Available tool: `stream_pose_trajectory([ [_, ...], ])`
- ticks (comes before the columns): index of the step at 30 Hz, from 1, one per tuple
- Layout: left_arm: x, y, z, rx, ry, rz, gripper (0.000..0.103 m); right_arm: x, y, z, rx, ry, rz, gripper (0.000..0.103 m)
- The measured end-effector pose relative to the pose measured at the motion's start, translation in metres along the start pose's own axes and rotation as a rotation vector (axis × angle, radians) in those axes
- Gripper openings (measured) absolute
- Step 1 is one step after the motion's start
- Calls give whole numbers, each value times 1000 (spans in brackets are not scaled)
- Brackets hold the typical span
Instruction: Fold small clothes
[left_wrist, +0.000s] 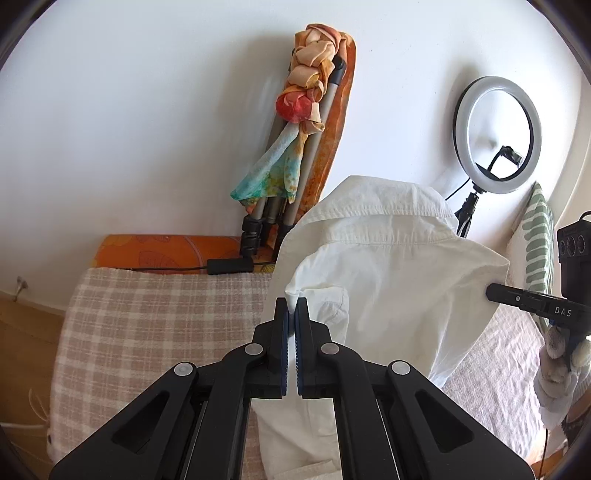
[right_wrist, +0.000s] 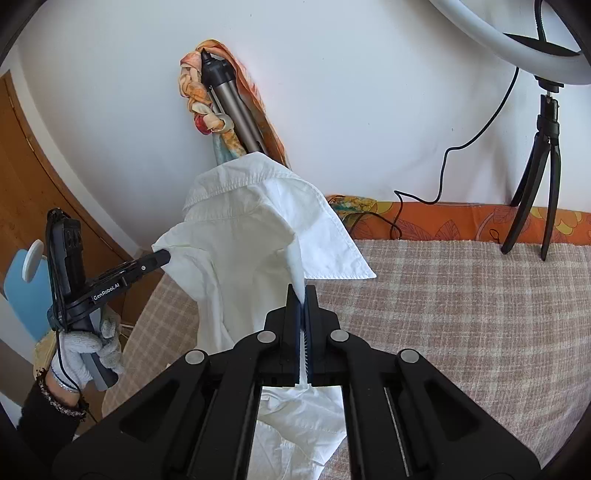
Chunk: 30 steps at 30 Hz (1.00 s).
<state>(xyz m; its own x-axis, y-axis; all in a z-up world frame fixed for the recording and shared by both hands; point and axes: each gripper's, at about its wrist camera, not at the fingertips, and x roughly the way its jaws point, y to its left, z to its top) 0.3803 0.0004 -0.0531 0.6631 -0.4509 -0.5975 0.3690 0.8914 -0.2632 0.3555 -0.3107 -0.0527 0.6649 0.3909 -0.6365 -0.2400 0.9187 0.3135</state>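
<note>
A small white collared shirt (left_wrist: 388, 273) hangs in the air between both grippers, above a checked beige blanket (left_wrist: 155, 325). My left gripper (left_wrist: 291, 306) is shut on a fold of the shirt at its left shoulder. The right gripper (left_wrist: 493, 291) grips the opposite shoulder at the right edge of the left wrist view. In the right wrist view my right gripper (right_wrist: 302, 295) is shut on the white shirt (right_wrist: 236, 240), and the left gripper (right_wrist: 166, 256) pinches its far edge. The collar stands up at the top, and the shirt's lower part drops below the jaws.
A folded tripod wrapped in a coloured scarf (left_wrist: 306, 122) leans on the white wall. A ring light (left_wrist: 496, 134) on a small stand (right_wrist: 535, 177) sits at the back, with a cable (right_wrist: 443, 166). An orange patterned cushion edge (right_wrist: 461, 221) borders the blanket. A gloved hand (right_wrist: 85, 347) holds the left gripper.
</note>
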Motion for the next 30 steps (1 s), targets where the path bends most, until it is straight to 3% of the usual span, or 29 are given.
stream_pose_trajectory([
  [9,-58,-20,-32,27,-33,15,1,-54,34,-51,-63,8,-10,3],
  [13,-78,-24,-62,43,-40,38,2,-67,46,-82,-81,11,-11,3],
  [24,-93,-13,-176,2,70,21,2,-55,49,-183,-107,99,-68,3],
  [30,-100,-16,-200,26,97,26,2,-50,51,-217,-188,138,-135,3],
])
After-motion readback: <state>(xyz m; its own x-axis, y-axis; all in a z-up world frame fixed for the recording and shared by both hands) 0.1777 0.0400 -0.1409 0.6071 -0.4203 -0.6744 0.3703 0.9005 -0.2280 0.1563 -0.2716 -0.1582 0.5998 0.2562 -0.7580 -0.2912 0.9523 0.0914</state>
